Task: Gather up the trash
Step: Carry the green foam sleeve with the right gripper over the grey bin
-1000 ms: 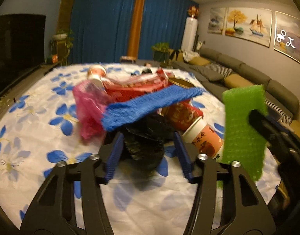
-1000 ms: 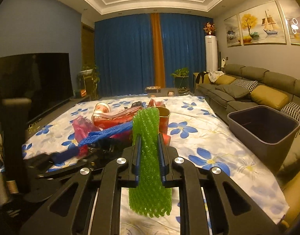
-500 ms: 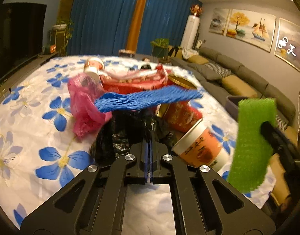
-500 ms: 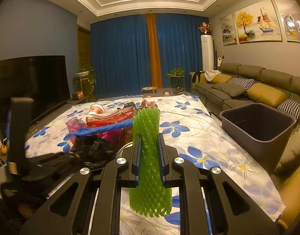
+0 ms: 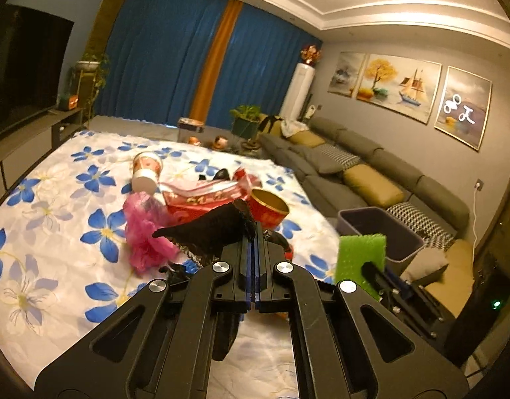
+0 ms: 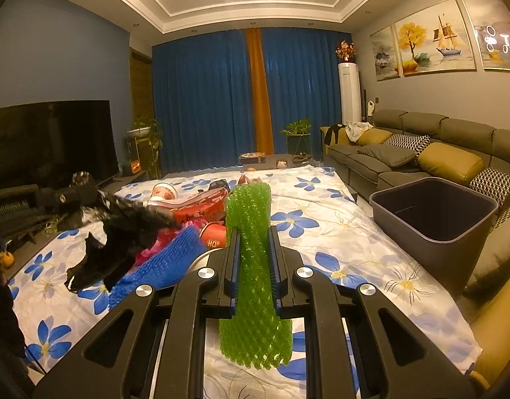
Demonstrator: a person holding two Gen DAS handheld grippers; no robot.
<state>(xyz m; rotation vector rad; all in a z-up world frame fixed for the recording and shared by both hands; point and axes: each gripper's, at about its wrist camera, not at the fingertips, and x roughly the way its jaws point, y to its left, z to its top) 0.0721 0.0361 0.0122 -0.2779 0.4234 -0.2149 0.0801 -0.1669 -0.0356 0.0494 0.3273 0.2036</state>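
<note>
**Both grippers loaded, bin empty so far**

The left gripper has its fingers pressed together on a fold of a black bag; its jaws have just closed on it, and the right wrist view shows the bag hanging clear of the cloth. The right gripper pinches a green net sleeve upright between its pads, the sleeve standing above and drooping below the jaws.

Just beyond the left fingers lies the rest of the pile on the flowered cloth: a pink bag, a red wrapper, a red tub lying on its side, and a paper cup farther back. A blue net sleeve lies under the lifted black bag in the right wrist view.

The grey bin stands at the right edge of the cloth, beside the sofa, well apart from both grippers. What shows of its inside looks bare.

Judging by this, the task is early: two pieces are picked up but not dropped, and at least five more remain on the cloth. The next step is likely carrying both loads to the bin.
</note>
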